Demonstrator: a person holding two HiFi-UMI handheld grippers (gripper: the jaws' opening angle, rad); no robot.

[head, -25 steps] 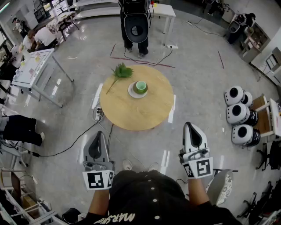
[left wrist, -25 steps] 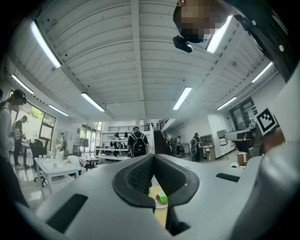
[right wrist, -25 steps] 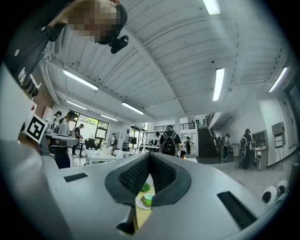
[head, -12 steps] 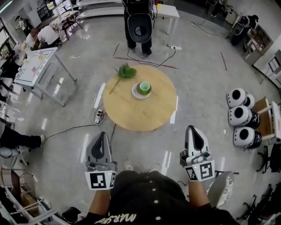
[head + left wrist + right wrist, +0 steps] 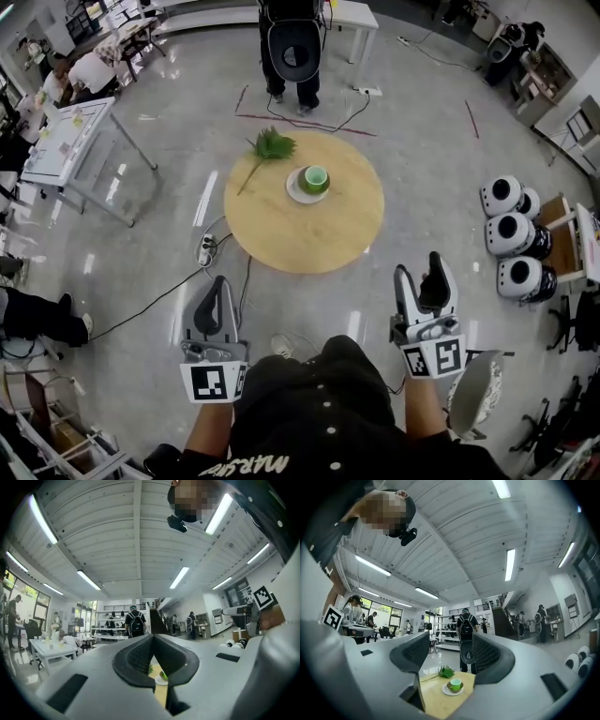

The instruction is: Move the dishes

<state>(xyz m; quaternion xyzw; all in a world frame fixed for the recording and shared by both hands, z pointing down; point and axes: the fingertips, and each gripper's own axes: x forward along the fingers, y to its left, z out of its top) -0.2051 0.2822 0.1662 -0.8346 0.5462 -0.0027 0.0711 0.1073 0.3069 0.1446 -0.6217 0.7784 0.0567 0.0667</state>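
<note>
Green cup (image 5: pixel 314 177), wht saucer (image 5: pixel 298 192), tan table (image 5: pixel 309 234).

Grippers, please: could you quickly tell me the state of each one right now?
Left gripper: closed, holding nothing.
Right gripper: open, empty.

Black white-buttoned shirt (image 5: pixel 319 417), grey black-padded grippers (image 5: pixel 218 287) (image 5: pixel 423 270).

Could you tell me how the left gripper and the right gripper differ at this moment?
The left gripper has its jaws together; the right gripper has its jaws apart. The right gripper's gap frames the green cup on its saucer, while the left gripper leaves only a slit onto the round table. Both are empty and held short of that table.
</note>
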